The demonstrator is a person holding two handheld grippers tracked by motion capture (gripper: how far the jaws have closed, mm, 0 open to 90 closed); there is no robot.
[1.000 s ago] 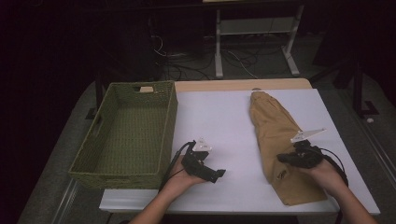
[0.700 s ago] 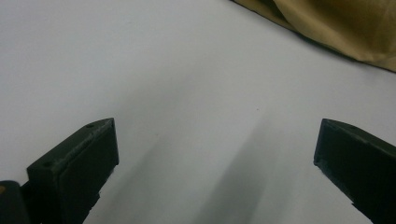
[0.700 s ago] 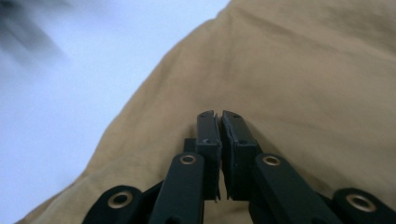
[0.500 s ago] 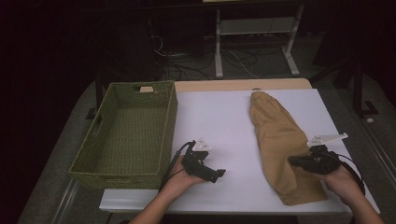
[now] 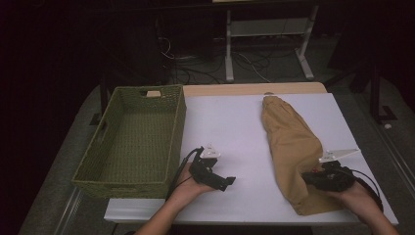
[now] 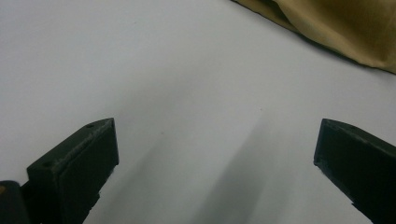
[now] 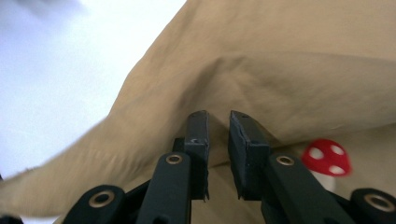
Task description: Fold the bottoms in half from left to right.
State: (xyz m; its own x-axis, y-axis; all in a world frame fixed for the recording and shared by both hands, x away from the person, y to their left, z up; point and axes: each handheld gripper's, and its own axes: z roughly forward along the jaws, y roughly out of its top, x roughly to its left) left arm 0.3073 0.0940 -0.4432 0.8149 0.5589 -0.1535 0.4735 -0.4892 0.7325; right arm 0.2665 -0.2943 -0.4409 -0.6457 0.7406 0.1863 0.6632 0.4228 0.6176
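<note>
The big white bench (image 5: 235, 132) holds everything. On its left side sits a green woven basket (image 5: 132, 142), and its far short wall has a small handle hole. On the right side of the bench lies a long tan cloth (image 5: 291, 147), folded into a narrow strip that runs from the far edge to the near edge.

The left gripper (image 5: 225, 182) rests in a hand on the bare white top, just beside the basket's near corner and well apart from the cloth. Its jaws are spread wide, and there is only white bench between them. In the left gripper view the tan cloth (image 6: 336, 23) shows in the far corner.

The right gripper (image 5: 313, 177) sits at the near end of the cloth, on its right edge. Its jaws have just been opening a little, and now a thin gap shows between them. The pads do not press on the cloth (image 7: 289, 70), which lies loose right in front of them.

A tiny red mushroom with white dots (image 7: 326, 157) sits beside the right jaw
</note>
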